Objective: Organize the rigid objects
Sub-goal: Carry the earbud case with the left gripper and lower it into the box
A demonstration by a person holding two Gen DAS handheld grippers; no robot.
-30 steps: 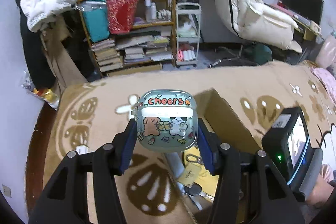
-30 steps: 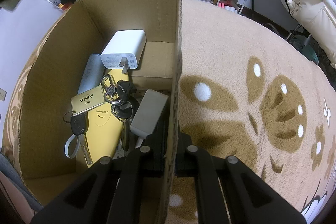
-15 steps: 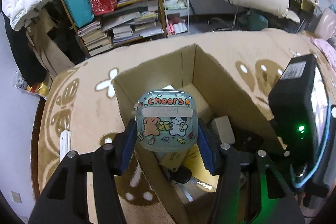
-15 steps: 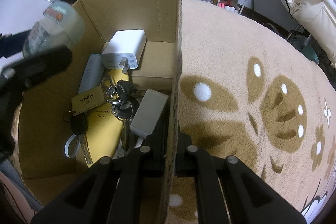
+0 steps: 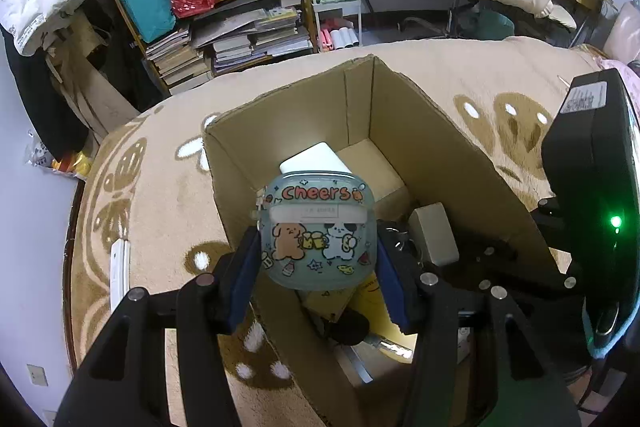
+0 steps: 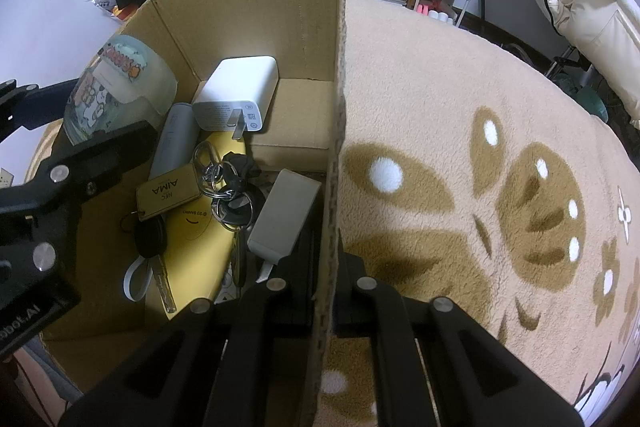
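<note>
Left gripper (image 5: 318, 261) clamped on the case (image 5: 316, 231), blue pads on both its sides. The case hangs above the open box (image 5: 420, 131), over the near-left part at about 7 o'clock of the opening; not touching the contents as far as I can tell.

Right gripper (image 6: 328, 267) pinched shut on the right box wall (image 6: 334, 131), one finger inside, one outside.

In the box: white charger (image 6: 240, 93) at 12 with its prongs facing near; grey cylinder (image 6: 174, 139) beside it at 10, leaning on the left wall; yellow flat item (image 6: 196, 231) along the floor; key bunch (image 6: 228, 187) with a tan "AIMA" tag (image 6: 168, 193) and a black fob (image 6: 150, 237) on top of the yellow one; grey adapter (image 6: 284, 217) at 4, tilted against the right wall. Under the case: mainly the cylinder and the tag.

Hidden or unclear:
- Case covers most of the charger and the keys in the left view.
- Right fingertips are cut off by the wall edge.
- What the yellow item is: can't tell; its print is too small.
- A white flat thing (image 5: 120, 275) on the blanket at 9 of the box, cut by the left finger.

Materials: corrugated cardboard, raw cut edges; translucent glossy teal case, rounded, cartoon animals and "Cheers"; fleece tan blanket (image 6: 460, 99) with brown blotches and white dots; matte plastic chargers; metal rings.
</note>
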